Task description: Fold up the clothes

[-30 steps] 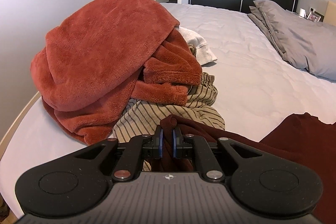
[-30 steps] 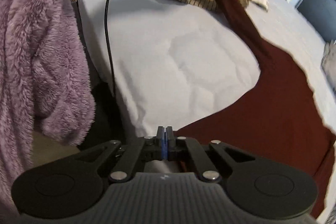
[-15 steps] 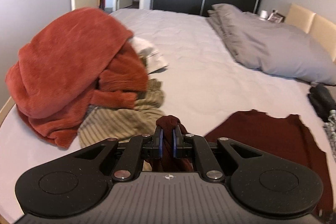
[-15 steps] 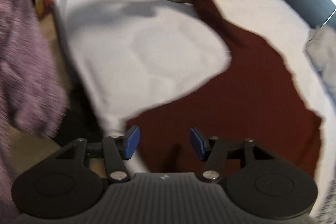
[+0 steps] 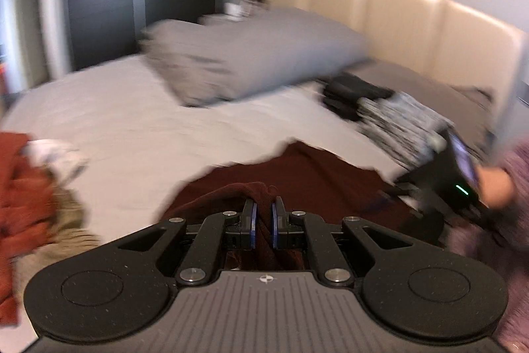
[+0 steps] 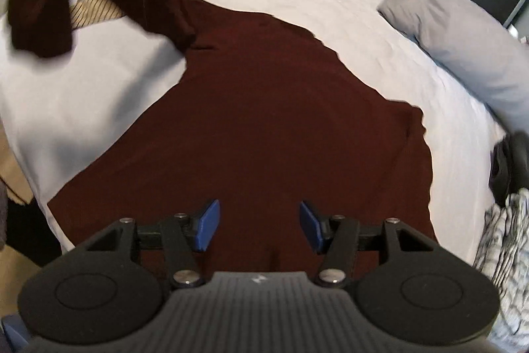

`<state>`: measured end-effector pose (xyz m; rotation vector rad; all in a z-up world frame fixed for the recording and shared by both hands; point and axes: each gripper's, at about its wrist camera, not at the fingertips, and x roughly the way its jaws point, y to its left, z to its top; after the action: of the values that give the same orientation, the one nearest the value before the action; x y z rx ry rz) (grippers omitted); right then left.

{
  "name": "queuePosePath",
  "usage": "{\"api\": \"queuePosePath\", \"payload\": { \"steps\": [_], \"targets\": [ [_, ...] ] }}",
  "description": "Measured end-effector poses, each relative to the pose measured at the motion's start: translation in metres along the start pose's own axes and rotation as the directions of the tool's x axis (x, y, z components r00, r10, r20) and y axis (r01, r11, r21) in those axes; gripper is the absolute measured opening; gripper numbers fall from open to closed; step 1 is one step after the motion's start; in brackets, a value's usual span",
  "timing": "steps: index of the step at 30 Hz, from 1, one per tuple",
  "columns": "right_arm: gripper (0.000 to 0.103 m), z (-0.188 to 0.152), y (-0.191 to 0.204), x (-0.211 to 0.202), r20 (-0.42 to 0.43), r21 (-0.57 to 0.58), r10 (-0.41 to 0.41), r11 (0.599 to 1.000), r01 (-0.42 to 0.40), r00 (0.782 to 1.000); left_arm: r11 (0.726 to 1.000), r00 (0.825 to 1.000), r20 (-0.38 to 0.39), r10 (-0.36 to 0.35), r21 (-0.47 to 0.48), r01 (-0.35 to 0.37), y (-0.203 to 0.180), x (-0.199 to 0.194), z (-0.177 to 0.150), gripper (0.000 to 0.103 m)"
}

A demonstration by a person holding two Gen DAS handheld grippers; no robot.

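Pinching soft maroon knit garment (image 5: 307,174), L tool (image 5: 263,222).

1. Left gripper (image 5: 263,222): matte black, speckled, with 2 round discs at the sides, a ribbed grey centre plate with a small white cross mark, silver screws on the linkage bars, blue pads on the fingers.
2. Right gripper (image 6: 259,227): same black body with 2 discs, ribbed grey plate with a faint white mark, 4 silver screws, 2 blue pads (image 6: 207,229).
3. From the left camera, side of the right gripper: black housing, a small green light, a dark screen.
4. Fuzzy purple sleeve (image 5: 515,210).
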<state>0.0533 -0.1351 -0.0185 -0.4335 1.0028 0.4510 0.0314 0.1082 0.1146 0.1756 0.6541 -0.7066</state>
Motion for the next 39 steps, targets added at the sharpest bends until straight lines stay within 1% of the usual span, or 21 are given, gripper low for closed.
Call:
{"api": "queuePosePath", "payload": {
  "steps": [2, 5, 7, 9, 11, 16, 17, 18, 19, 20, 22, 23, 24, 27, 29, 31, 32, 33, 34, 36, 39],
  "targets": [
    [0.058, -0.004, -0.003, -0.001, 0.006, 0.002, -0.003, 1.000, 0.003, 1.000, 0.997, 0.997, -0.050, -0.065, 0.043, 0.067, -0.022, 0.014, -0.003, 0.006],
    [0.058, -0.010, -0.004, -0.004, 0.004, 0.009, 0.012, 1.000, -0.012, 1.000, 0.981, 0.980, -0.137, -0.148, 0.104, 0.163, -0.052, 0.036, -0.011, 0.006],
    [0.058, -0.013, -0.003, -0.006, 0.003, 0.014, 0.036, 0.999, -0.036, 0.999, 0.967, 0.962, -0.192, -0.193, 0.126, 0.219, -0.066, 0.048, -0.019, 0.006],
    [0.058, -0.014, -0.002, -0.007, 0.004, 0.022, 0.062, 0.998, -0.062, 0.998, 0.949, 0.936, -0.254, -0.243, 0.136, 0.283, -0.079, 0.060, -0.030, 0.006],
    [0.058, -0.014, -0.002, -0.009, 0.007, 0.043, 0.088, 0.995, -0.088, 0.996, 0.932, 0.911, -0.319, -0.262, 0.160, 0.324, -0.092, 0.074, -0.042, 0.006],
    [0.058, -0.013, -0.007, -0.002, 0.008, 0.138, 0.146, 0.980, -0.145, 0.989, 0.911, 0.857, -0.437, -0.272, 0.169, 0.375, -0.103, 0.102, -0.069, 0.007],
    [0.058, -0.012, -0.008, 0.000, 0.008, 0.153, 0.149, 0.977, -0.148, 0.989, 0.909, 0.848, -0.454, -0.274, 0.166, 0.382, -0.103, 0.106, -0.074, 0.008],
    [0.058, -0.011, -0.009, 0.002, 0.008, 0.163, 0.147, 0.976, -0.146, 0.989, 0.908, 0.840, -0.468, -0.274, 0.161, 0.386, -0.102, 0.109, -0.077, 0.013],
    [0.058, -0.010, -0.009, 0.004, 0.009, 0.171, 0.143, 0.975, -0.143, 0.990, 0.909, 0.838, -0.472, -0.275, 0.155, 0.386, -0.100, 0.111, -0.079, 0.018],
    [0.058, -0.009, -0.010, 0.005, 0.011, 0.178, 0.139, 0.974, -0.139, 0.990, 0.912, 0.839, -0.470, -0.275, 0.148, 0.382, -0.097, 0.113, -0.081, 0.020],
    [0.058, -0.006, -0.010, 0.008, 0.018, 0.191, 0.134, 0.972, -0.135, 0.991, 0.923, 0.849, -0.451, -0.275, 0.123, 0.365, -0.087, 0.114, -0.079, 0.031],
    [0.058, -0.005, -0.011, 0.009, 0.021, 0.199, 0.131, 0.971, -0.132, 0.991, 0.928, 0.855, -0.438, -0.277, 0.109, 0.356, -0.081, 0.113, -0.076, 0.040],
    [0.058, -0.002, -0.011, 0.011, 0.022, 0.208, 0.129, 0.969, -0.130, 0.991, 0.933, 0.862, -0.425, -0.277, 0.095, 0.347, -0.075, 0.112, -0.074, 0.045],
    [0.056, 0.007, -0.011, 0.016, 0.047, 0.208, 0.126, 0.969, -0.133, 0.991, 0.951, 0.887, -0.386, -0.253, 0.069, 0.301, -0.054, 0.111, -0.066, 0.044],
    [0.055, 0.015, -0.011, 0.019, 0.066, 0.206, 0.121, 0.970, -0.132, 0.990, 0.972, 0.907, -0.372, -0.198, 0.049, 0.232, -0.034, 0.116, -0.062, 0.044],
    [0.053, 0.023, -0.012, 0.025, 0.077, 0.215, 0.115, 0.968, -0.129, 0.990, 0.989, 0.918, -0.373, -0.132, 0.016, 0.149, -0.013, 0.127, -0.057, 0.039],
    [0.052, 0.028, -0.013, 0.029, 0.078, 0.223, 0.115, 0.966, -0.130, 0.990, 0.996, 0.923, -0.373, -0.089, -0.005, 0.095, 0.001, 0.136, -0.055, 0.034],
    [0.050, 0.034, -0.014, 0.032, 0.082, 0.229, 0.118, 0.964, -0.134, 0.990, 0.999, 0.926, -0.375, -0.050, -0.023, 0.045, 0.013, 0.142, -0.053, 0.033],
    [0.050, 0.039, -0.014, 0.036, 0.087, 0.231, 0.120, 0.963, -0.137, 0.989, 0.999, 0.928, -0.372, -0.016, -0.042, 0.001, 0.025, 0.147, -0.051, 0.033],
    [0.050, 0.053, -0.016, 0.042, 0.102, 0.232, 0.119, 0.963, -0.140, 0.988, 0.989, 0.934, -0.356, 0.031, -0.125, -0.081, 0.051, 0.159, -0.046, 0.033],
    [0.050, 0.078, -0.024, 0.057, 0.106, 0.229, 0.114, 0.964, -0.136, 0.988, 0.954, 0.946, -0.323, 0.033, -0.271, -0.126, 0.090, 0.167, -0.042, 0.033]
  ]
}}
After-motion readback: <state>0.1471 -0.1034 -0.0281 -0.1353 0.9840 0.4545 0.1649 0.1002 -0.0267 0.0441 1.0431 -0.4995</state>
